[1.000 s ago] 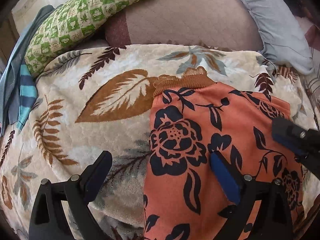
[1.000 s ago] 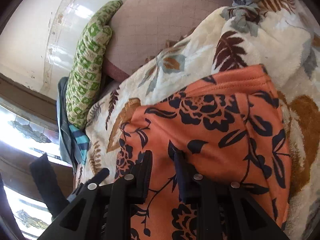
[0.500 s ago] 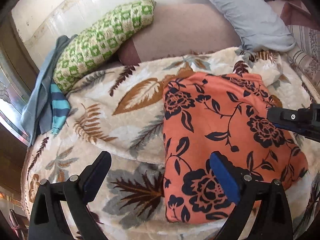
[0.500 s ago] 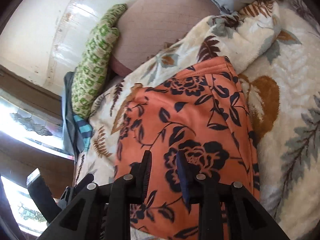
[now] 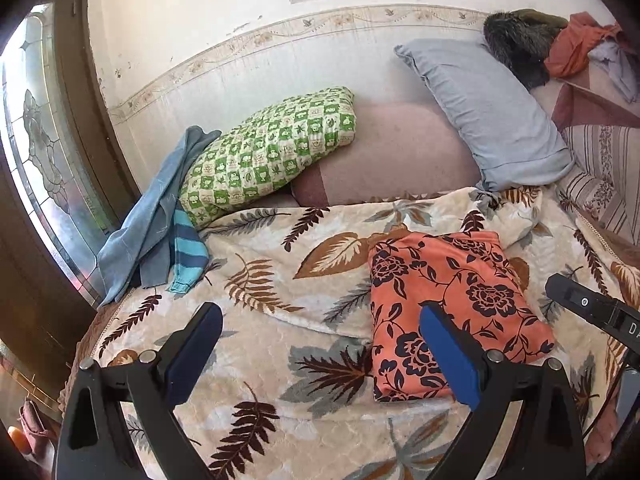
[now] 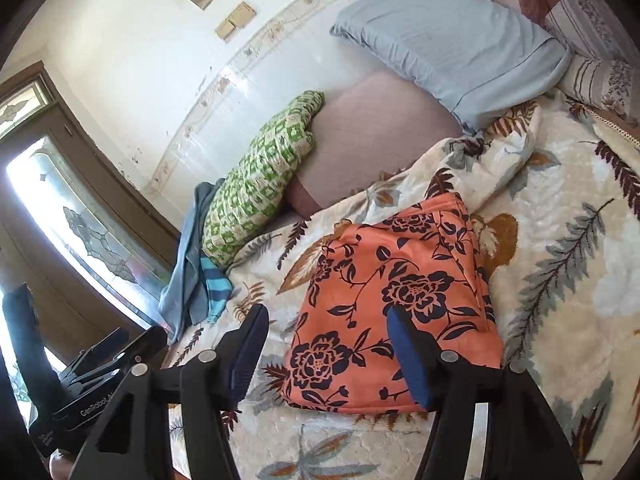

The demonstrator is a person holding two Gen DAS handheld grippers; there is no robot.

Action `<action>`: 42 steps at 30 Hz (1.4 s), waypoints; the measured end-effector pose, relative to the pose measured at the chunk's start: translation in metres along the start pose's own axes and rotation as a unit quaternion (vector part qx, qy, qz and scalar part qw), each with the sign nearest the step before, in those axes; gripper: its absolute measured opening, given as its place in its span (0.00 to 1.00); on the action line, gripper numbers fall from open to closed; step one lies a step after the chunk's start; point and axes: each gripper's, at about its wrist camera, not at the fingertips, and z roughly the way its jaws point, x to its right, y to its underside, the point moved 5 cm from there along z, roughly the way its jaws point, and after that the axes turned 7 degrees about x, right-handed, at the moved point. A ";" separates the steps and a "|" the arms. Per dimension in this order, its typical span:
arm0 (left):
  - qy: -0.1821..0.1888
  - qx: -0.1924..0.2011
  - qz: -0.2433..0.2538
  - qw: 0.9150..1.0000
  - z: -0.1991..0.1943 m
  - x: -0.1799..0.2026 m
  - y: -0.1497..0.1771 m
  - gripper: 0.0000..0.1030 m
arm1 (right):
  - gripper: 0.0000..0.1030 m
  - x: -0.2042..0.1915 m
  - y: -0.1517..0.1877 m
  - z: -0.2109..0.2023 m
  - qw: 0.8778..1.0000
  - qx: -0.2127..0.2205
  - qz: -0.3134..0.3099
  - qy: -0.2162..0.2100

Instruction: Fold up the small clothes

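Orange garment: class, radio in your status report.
Left gripper open, empty. Right gripper open, empty. Orange garment folded flat on blanket, untouched. Nothing in the way.

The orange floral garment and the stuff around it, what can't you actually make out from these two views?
- Orange floral garment: its type and inner layers are hidden by its own folds in both views; the left tool's finger covers part of its near edge.
- Blue cloth by the green checked pillow: bunched, type unclear.
- Dark pile at the far right, left wrist view: small and distorted at the fisheye edge.
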 end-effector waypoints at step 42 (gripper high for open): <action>-0.020 -0.016 -0.035 0.999 0.022 0.000 0.008 0.96 | 0.63 -0.006 0.008 0.030 0.998 -0.047 -0.022 -0.031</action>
